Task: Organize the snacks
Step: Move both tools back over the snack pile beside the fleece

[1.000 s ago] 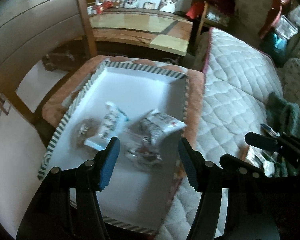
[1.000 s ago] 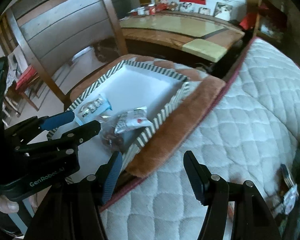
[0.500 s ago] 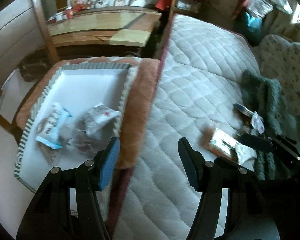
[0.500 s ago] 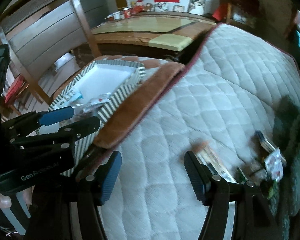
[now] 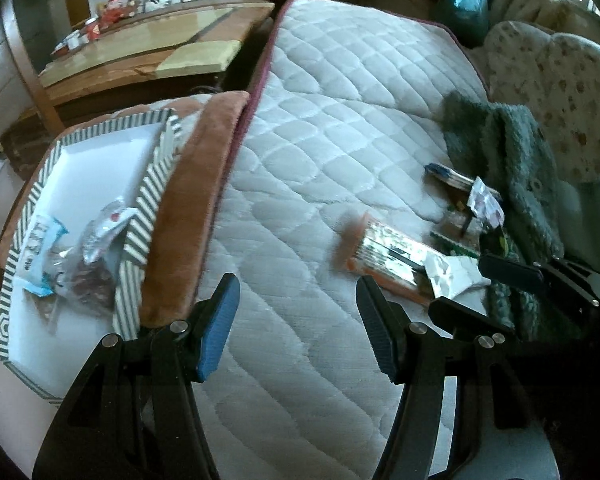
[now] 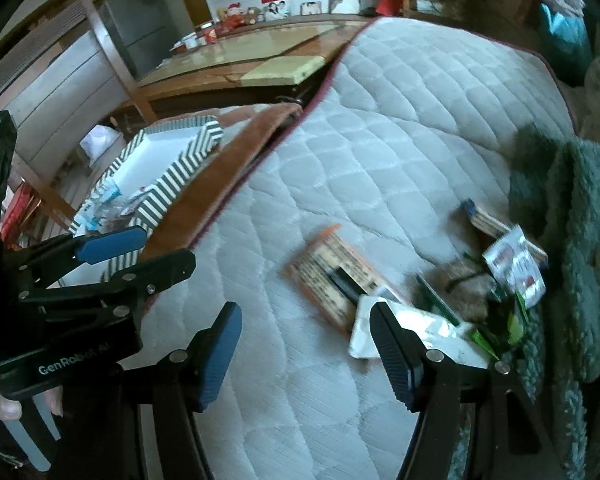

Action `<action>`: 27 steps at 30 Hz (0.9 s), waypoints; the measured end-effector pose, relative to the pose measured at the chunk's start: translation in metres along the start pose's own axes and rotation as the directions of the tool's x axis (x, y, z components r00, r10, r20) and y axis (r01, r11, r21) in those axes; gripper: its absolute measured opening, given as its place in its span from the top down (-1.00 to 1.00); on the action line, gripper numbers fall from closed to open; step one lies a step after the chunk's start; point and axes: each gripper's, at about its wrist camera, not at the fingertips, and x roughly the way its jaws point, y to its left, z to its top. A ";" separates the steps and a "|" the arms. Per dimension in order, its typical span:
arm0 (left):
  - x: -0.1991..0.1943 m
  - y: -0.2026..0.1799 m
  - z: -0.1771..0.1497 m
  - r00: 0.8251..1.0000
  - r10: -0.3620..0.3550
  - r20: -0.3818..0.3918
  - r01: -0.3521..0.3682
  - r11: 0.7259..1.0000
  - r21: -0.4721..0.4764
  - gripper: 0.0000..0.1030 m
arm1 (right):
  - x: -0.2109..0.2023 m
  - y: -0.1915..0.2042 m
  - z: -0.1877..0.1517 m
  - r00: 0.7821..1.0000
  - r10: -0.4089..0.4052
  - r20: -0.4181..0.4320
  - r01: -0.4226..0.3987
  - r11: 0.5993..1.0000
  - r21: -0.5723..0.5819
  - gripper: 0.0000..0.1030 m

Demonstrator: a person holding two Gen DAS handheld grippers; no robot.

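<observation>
Quilted white bedding [image 5: 340, 128] now fills both views, where a second ago the striped tray [image 5: 152, 184] sat under the left hand-held gripper [image 5: 298, 322] — both grippers have swung across toward the loose snacks. The tray, now at far left on a brown plush pad [image 5: 188, 208], holds a blue-and-white packet [image 5: 40, 248], a silver pouch [image 5: 104, 232] and a dark clear bag [image 5: 92, 280]. The left gripper stands released over bare quilt. The right hand-held gripper [image 6: 306, 350] is also released and empty, its jaws opening beside an orange packet [image 6: 328, 268] and a white pouch [image 6: 420, 328]. More wrappers crowd against a grey-green fuzzy throw [image 6: 580, 240].
</observation>
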 end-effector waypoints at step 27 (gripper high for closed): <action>0.043 -0.014 -0.001 0.996 -0.007 -0.084 0.008 1.000 0.016 -0.18 | 0.039 -0.107 -0.009 0.995 0.057 -0.077 -0.045 0.988 0.149 -0.27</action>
